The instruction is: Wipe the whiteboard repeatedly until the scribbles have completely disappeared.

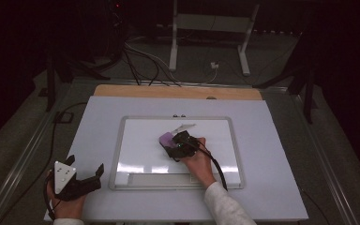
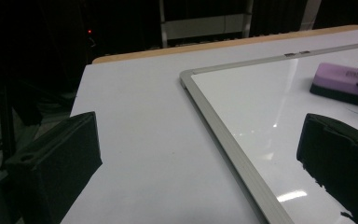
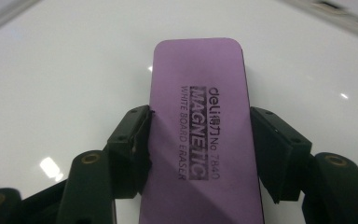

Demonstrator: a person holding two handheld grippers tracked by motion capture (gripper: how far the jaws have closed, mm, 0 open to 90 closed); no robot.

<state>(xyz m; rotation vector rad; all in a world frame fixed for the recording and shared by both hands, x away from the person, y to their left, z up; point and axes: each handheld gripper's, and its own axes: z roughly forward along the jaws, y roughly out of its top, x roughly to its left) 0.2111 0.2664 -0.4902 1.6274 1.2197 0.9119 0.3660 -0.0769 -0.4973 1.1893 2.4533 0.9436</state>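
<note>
A purple whiteboard eraser point(image 3: 200, 126) with black print lies flat on the whiteboard point(image 1: 140, 140), held between the jaws of my right gripper point(image 3: 200, 135), which is shut on its long sides. From above, the eraser point(image 1: 167, 138) and right gripper point(image 1: 176, 143) sit near the board's middle. My left gripper point(image 1: 86, 171) rests open at the table's front left, off the board. Its own camera shows the jaws wide apart, with the board's metal frame point(image 2: 223, 140) and the eraser point(image 2: 342, 81) farther off.
The whiteboard lies on a white tabletop point(image 1: 93, 122) with a wooden strip point(image 1: 178, 92) along the far edge. A faint grey smudge point(image 1: 183, 127) marks the board just beyond the eraser. Cables and a metal stand point(image 1: 206, 42) lie on the floor behind.
</note>
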